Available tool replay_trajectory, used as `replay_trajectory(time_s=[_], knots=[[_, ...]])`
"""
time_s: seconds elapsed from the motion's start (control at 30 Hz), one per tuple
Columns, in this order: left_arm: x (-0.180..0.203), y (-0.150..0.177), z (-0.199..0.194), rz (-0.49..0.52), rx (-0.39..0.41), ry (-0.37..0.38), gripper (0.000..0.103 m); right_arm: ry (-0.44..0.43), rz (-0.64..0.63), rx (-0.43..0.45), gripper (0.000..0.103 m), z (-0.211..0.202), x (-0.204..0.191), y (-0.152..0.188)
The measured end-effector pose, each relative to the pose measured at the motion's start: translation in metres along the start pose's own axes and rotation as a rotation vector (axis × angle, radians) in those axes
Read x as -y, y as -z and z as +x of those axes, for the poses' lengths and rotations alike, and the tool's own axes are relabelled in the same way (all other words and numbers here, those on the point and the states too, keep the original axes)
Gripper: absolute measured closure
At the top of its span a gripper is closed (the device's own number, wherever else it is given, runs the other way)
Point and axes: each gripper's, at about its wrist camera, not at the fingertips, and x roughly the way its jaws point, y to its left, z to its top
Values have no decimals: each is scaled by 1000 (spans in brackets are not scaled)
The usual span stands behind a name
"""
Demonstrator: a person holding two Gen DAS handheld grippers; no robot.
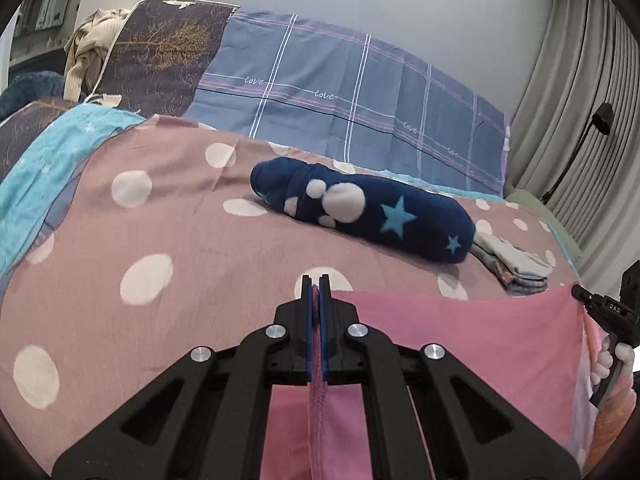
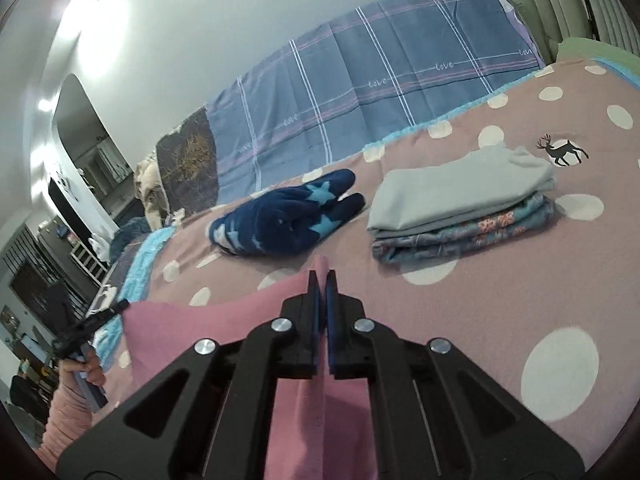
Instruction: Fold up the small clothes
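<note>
Stretching between both tongs, the pink garment hangs taut over the near edge of the bed. The left tongs are closed on its one corner, the right tongs closed on the other. Beyond the pink garment lies a rolled navy star-print piece, with a folded stack just beside it.
</note>
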Motion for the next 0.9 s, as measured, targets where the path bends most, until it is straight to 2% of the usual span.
replay_trajectory(time_s=[0.1,0.13,0.2,0.23,0.3,0.4,0.53,0.63,0.73,0.9], knots=[[-1,1,31,39,-60,-54,101,88,-6,-90,100,44,11,4],[-5,5,47,50,-103,-82,101,109,9,-131,100,58,17,9],[-10,13,65,55,-154,-110,100,153,22,-181,94,75,28,22],[-12,19,71,62,-176,-127,100,172,22,-185,93,75,30,26],[-14,24,64,74,-170,-130,96,149,19,-172,92,63,31,34],[-14,34,27,104,-119,-108,77,112,-1,-145,83,25,29,49],[-20,75,-51,78,-69,-6,71,68,-15,-134,79,-33,28,89],[-26,120,-98,48,-70,34,70,51,36,-136,75,-76,36,132],[-30,157,-128,8,-91,66,70,68,83,-157,75,-92,42,162],[-22,186,-145,-2,-107,106,75,55,112,-167,75,-105,38,188]])
